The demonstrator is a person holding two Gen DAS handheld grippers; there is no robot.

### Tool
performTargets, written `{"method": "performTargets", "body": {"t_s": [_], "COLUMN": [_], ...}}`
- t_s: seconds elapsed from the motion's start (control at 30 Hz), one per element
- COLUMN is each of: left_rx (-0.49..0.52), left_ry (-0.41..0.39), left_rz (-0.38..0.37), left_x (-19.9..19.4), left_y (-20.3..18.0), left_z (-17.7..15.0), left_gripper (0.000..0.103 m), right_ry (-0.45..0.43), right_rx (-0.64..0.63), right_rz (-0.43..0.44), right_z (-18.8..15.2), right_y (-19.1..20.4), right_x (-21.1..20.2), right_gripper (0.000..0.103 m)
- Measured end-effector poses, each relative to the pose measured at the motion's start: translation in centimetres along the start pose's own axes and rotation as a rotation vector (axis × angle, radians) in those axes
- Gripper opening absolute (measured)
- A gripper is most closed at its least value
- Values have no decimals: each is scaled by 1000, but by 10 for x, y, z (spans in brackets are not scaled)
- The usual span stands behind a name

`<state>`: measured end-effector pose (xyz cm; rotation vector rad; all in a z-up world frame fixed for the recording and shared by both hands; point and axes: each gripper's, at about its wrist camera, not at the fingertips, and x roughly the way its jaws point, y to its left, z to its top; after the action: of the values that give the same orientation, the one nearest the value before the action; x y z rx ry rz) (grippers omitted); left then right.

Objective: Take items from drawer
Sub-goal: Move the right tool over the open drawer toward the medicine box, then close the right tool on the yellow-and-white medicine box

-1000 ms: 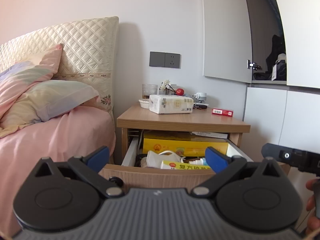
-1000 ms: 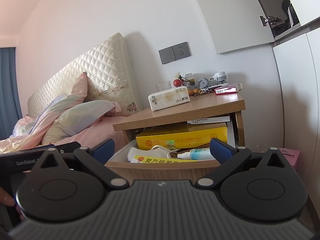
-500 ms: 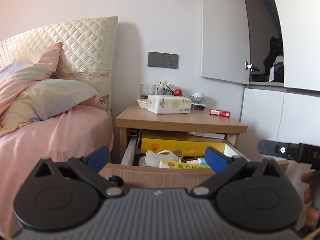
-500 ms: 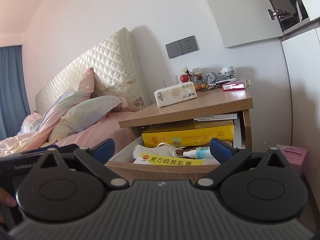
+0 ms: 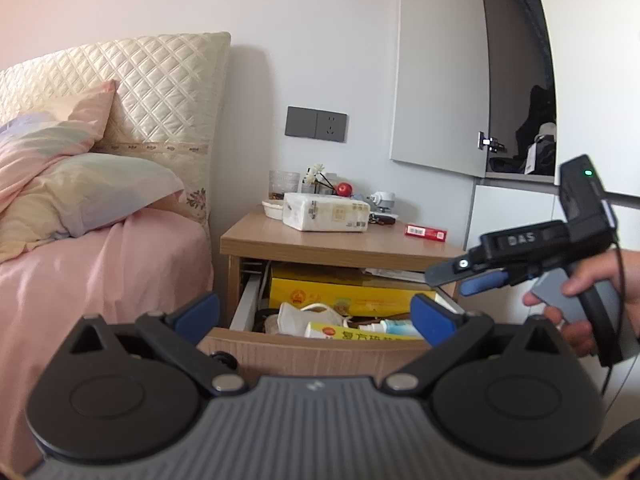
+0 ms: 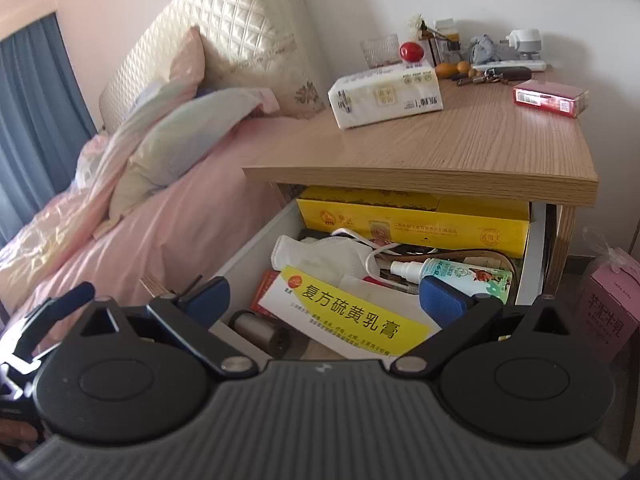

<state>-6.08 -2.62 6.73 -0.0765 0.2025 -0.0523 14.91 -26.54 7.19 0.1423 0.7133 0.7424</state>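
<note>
The bedside table's drawer (image 5: 316, 354) stands pulled out. In the right wrist view it holds a yellow-and-white ointment box (image 6: 348, 316), a white face mask (image 6: 316, 256), a spray bottle (image 6: 452, 272), a small metal cylinder (image 6: 256, 330) and a large yellow box (image 6: 412, 220) at the back. My right gripper (image 6: 326, 300) hovers open just above the ointment box with nothing between its fingers. The left wrist view shows that gripper (image 5: 460, 278) from the side, held by a hand (image 5: 592, 280). My left gripper (image 5: 314, 314) is open in front of the drawer's face and holds nothing.
On the tabletop (image 6: 460, 140) lie a tissue pack (image 6: 386, 94), a red box (image 6: 550, 98), a glass and small clutter at the back. A pink bed (image 5: 100, 272) with pillows is to the left. A pink carton (image 6: 608, 320) stands on the floor right of the table.
My right gripper has risen, moved in over the drawer and tipped downward onto its contents. My left gripper has stayed nearly where it was, still open.
</note>
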Motion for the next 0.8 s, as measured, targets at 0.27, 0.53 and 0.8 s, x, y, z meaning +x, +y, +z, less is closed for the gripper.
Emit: {"method": "performTargets", "body": {"t_s": [0.27, 0.53, 0.8], "left_rx": [9, 3, -13], "left_ry": [2, 5, 9], "left_rz": [-24, -52, -72], "left_x": [-2, -3, -3], "left_y": [1, 3, 7], "left_z": [-1, -2, -3], "left_gripper": [103, 103, 103], "right_ry": [275, 466, 552], "right_rx": [-43, -170, -234], "right_rz": [58, 77, 54], "right_z": [25, 29, 20], "right_y": [2, 29, 40], "right_x": [77, 137, 151], "right_gripper": [103, 103, 103]}}
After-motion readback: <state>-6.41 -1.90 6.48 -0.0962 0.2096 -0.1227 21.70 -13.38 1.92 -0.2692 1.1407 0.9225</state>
